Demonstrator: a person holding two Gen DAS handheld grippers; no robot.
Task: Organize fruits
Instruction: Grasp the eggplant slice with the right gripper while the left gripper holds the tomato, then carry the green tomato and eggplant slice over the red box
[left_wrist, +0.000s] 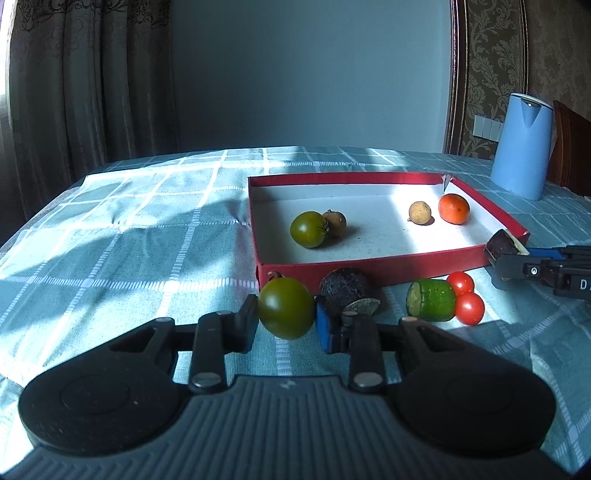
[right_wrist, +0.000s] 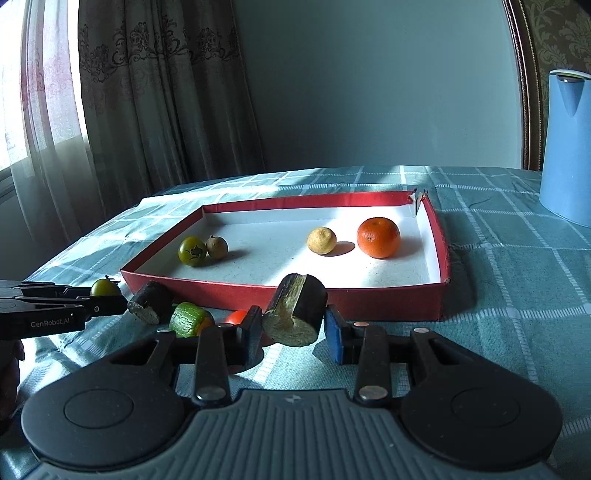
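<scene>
**Both grippers holding produce in front of the red box**

I am holding my left gripper (left_wrist: 286, 319) low and level at bottom centre, jaws clamped on a round dark-green tomato (left_wrist: 286, 308). My right gripper (right_wrist: 291, 326) is gripping a dark-skinned cut eggplant chunk (right_wrist: 295, 315), its pale cut face tilting toward the lens, long axis leaning up-right, before the shallow red cardboard box (right_wrist: 369, 301) at mid-frame.

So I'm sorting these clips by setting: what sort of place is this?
Most likely a home dining or living room. A checked tablecloth covers the table, patterned curtains hang by a window, a blue kettle stands on the table, and the wall has ornate wallpaper.
</scene>
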